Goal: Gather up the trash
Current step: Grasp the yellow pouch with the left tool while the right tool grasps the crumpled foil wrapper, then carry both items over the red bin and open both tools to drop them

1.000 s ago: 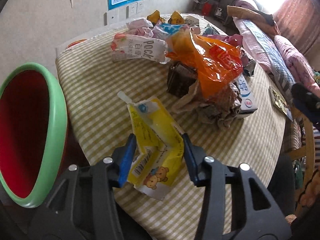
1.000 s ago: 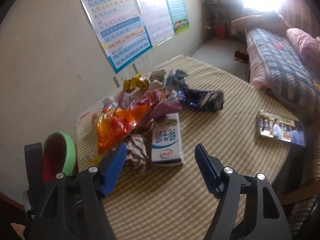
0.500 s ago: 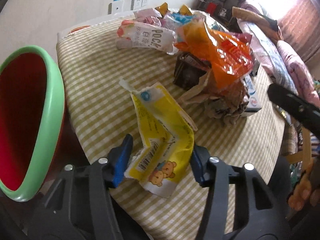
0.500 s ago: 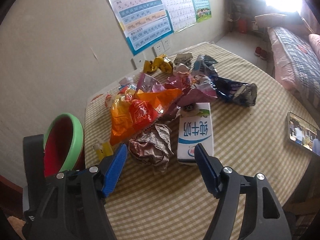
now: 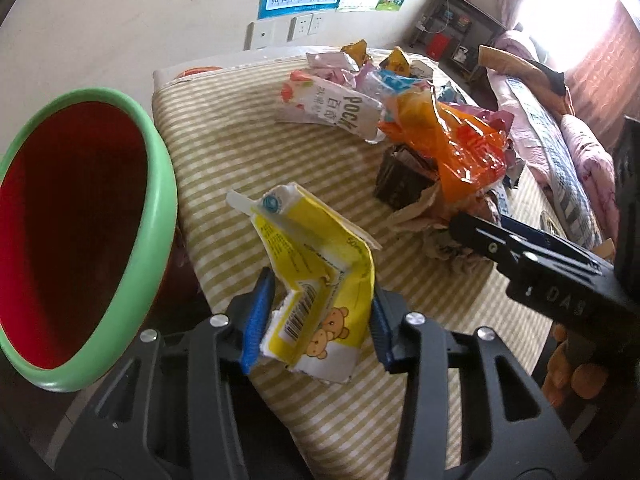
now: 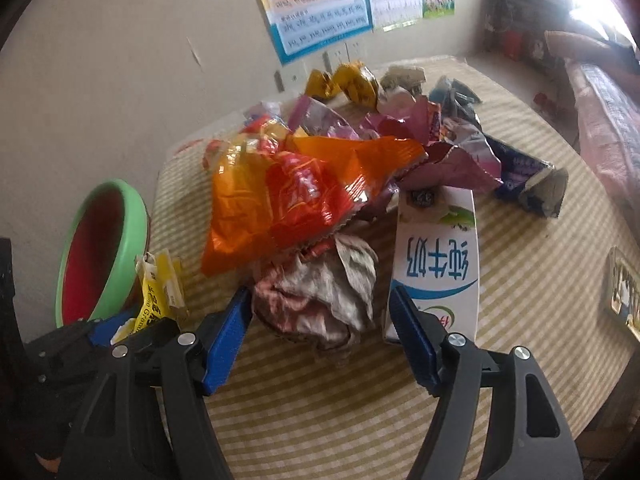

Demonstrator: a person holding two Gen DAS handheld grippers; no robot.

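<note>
My left gripper [image 5: 318, 314] is shut on a crumpled yellow drink carton [image 5: 320, 276] with a bear print, held above the table's near left edge beside the red bin with a green rim [image 5: 160, 184]. The carton [image 6: 158, 292] and bin [image 6: 132, 216] also show in the right wrist view. My right gripper [image 6: 324, 336] is open, its jaws either side of a crumpled brownish wrapper [image 6: 320, 300] at the near end of the trash pile. An orange snack bag [image 6: 292, 196] and a white milk carton [image 6: 440, 256] lie beside it.
The checked tablecloth [image 6: 340, 420] carries a pile of wrappers: a Pocky box [image 5: 336, 108], purple and dark blue bags [image 6: 520, 172], yellow wrappers [image 6: 344, 80]. A phone [image 6: 624, 292] lies at the right edge. A wall with posters stands behind; a bed is at right.
My right gripper has moved forward and down to the crumpled wrapper, jaws now around it. My left gripper has lifted the yellow carton slightly and stays shut on it near the bin.
</note>
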